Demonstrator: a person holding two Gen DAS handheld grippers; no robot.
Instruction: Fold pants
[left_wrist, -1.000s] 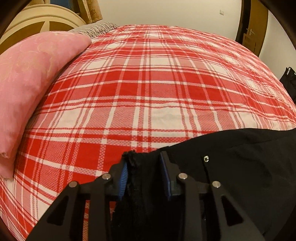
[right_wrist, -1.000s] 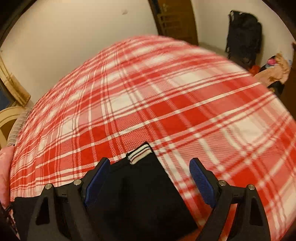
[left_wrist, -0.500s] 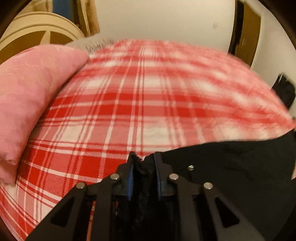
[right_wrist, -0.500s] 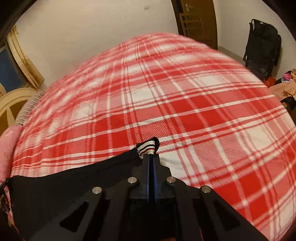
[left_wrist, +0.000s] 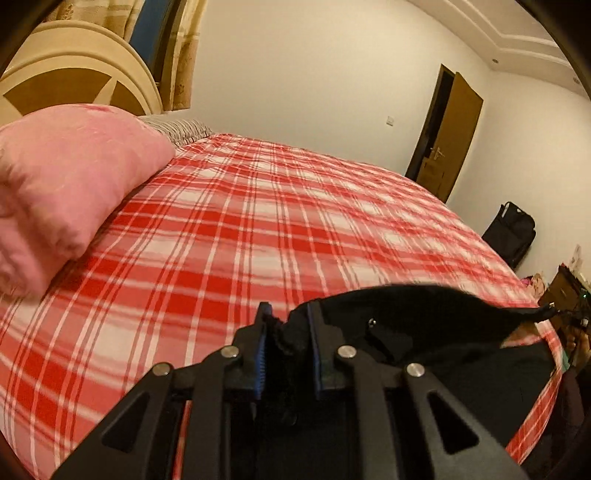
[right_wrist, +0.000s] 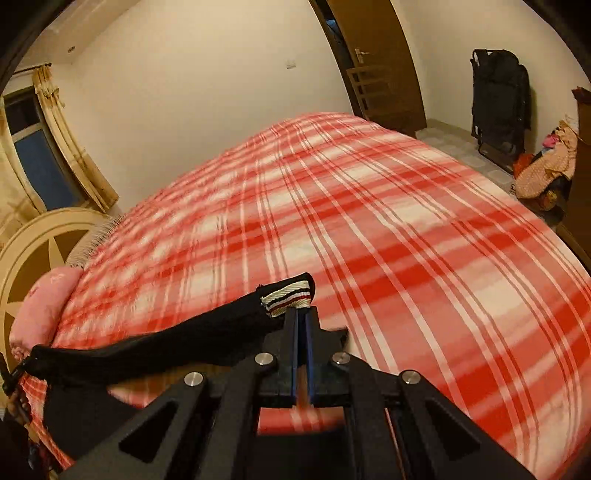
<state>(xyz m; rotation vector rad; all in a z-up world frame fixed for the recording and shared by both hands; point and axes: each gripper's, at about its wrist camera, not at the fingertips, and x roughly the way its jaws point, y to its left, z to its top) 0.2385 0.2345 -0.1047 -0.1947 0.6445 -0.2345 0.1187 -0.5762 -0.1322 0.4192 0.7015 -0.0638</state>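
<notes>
Item: black pants (left_wrist: 436, 332), one garment, held off a bed with a red plaid cover (left_wrist: 258, 229).

Left gripper (left_wrist: 286, 321): fingers close together, clamped on a bunched black edge of the pants. Cloth fills the gap between the blue pads (left_wrist: 260, 354). From this grip the fabric runs to the right of the fingers, its top edge arching in the air and ending in a thin point at the far right. A small metal stud (left_wrist: 371, 322) sits just right of the fingers, so this end is probably the waist.

Right gripper (right_wrist: 302, 314): fingers pressed nearly together, pinching the garment just below a striped cream, black and red band (right_wrist: 288, 295) that sticks up above the fingertips. From here the black cloth runs away to the left of the fingers, sagging toward the lower left edge of the view.

Relation governing the next move: the long axis of the pants lies across both grippers, spanning from one pair of fingers to the other, with slack between. Each end is already at its own fingertips, so neither hand is nearer. The open plaid surface lies ahead of and below both pairs of fingers.

Judgement: the fold looks barely begun. The coming move likely carries the held edge forward over the bed, both ends kept level so that the span lands straight.

Other contents: pink pillow (left_wrist: 70, 192), left of and beyond the left fingers. Its nearness may crowd the lay-down.
</notes>
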